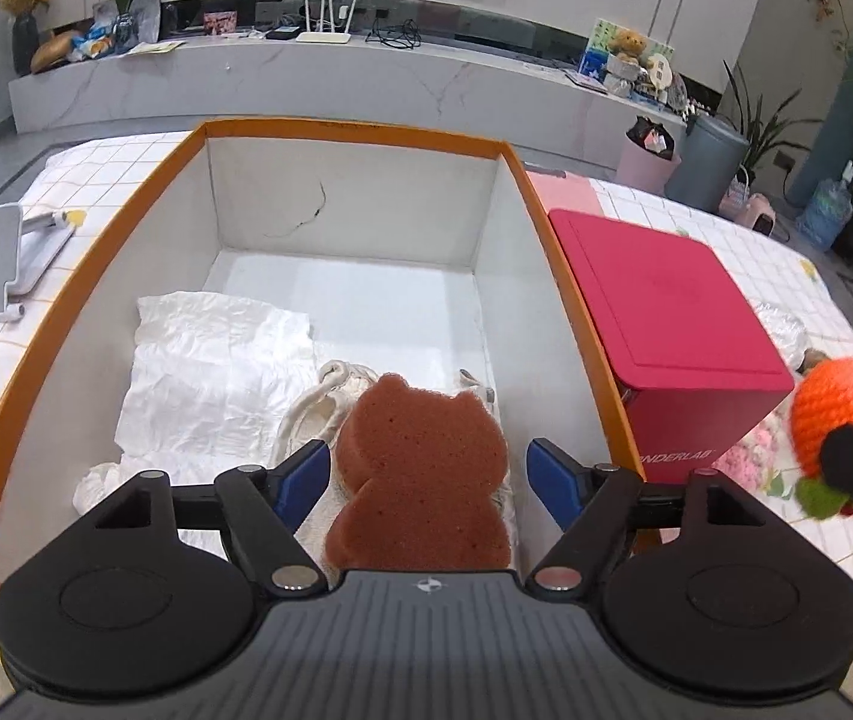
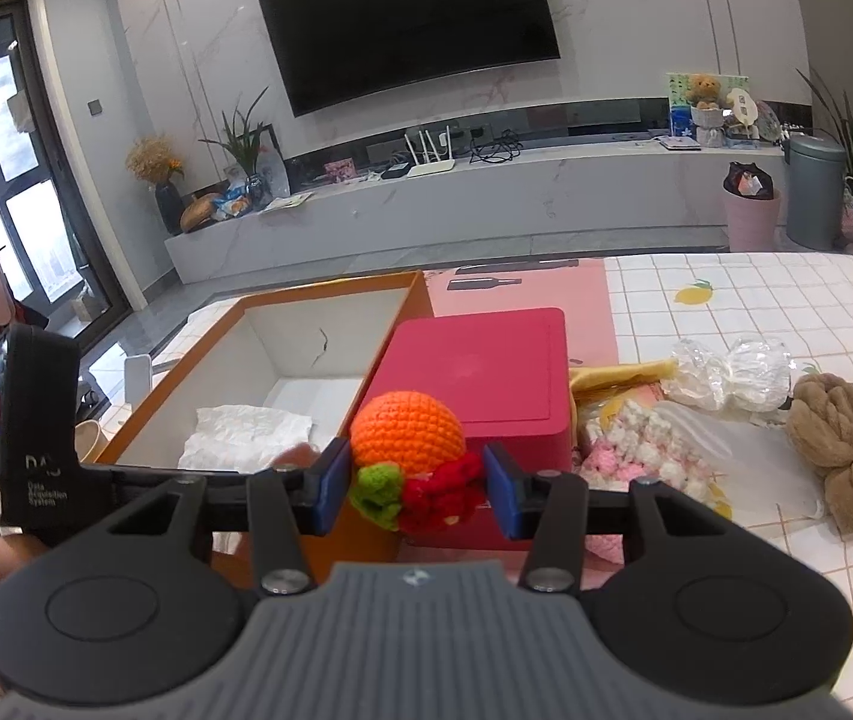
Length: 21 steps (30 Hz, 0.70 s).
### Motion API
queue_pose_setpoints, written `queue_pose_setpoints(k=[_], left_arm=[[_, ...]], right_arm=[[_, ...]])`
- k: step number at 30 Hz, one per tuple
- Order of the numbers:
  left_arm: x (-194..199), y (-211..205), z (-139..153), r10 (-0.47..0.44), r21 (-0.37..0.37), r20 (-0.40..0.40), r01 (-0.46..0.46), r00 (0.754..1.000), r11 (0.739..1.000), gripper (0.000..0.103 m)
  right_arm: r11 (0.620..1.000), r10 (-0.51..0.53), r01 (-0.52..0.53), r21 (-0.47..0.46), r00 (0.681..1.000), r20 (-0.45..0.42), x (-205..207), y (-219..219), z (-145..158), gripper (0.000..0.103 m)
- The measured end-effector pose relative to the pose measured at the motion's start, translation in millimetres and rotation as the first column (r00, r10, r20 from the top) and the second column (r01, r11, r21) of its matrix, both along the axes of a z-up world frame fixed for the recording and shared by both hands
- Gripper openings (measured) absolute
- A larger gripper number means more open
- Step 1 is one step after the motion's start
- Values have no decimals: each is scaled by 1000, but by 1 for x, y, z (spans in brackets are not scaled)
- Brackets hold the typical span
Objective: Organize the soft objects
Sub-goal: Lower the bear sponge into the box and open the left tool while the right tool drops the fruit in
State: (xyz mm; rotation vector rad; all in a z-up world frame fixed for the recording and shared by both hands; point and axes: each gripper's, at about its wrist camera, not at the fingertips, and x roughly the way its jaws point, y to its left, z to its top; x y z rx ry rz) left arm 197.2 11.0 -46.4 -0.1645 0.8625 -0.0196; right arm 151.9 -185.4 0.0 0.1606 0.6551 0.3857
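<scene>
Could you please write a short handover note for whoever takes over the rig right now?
Left claw: open over the orange-rimmed box, with the brown bear-shaped sponge lying between its fingers, not gripped.
Right claw: shut on the orange crochet toy, held beside the red box, not yet over the orange-rimmed box.
Done: sponge, white cloth and a cream fabric piece are in the box.
Left: drop the crochet toy in; then the brown plush, pink-and-white fluffy item and crumpled plastic on the table.
</scene>
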Motion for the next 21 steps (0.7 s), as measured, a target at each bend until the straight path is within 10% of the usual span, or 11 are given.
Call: queue_pose_setpoints(k=[5, 15, 21], left_arm=[[-10, 11, 20, 4, -1, 17, -4, 1000, 1000, 88], [-35, 45, 52, 118, 231, 113, -142, 987, 963, 88], [-42, 80, 63, 212, 199, 128, -234, 969, 952, 88]], right_arm=[[1000, 25, -25, -19, 1000, 9, -2, 8, 0, 48], [997, 67, -66, -41, 998, 15, 4, 35, 12, 48], [985, 151, -150, -91, 989, 5, 11, 78, 23, 48]])
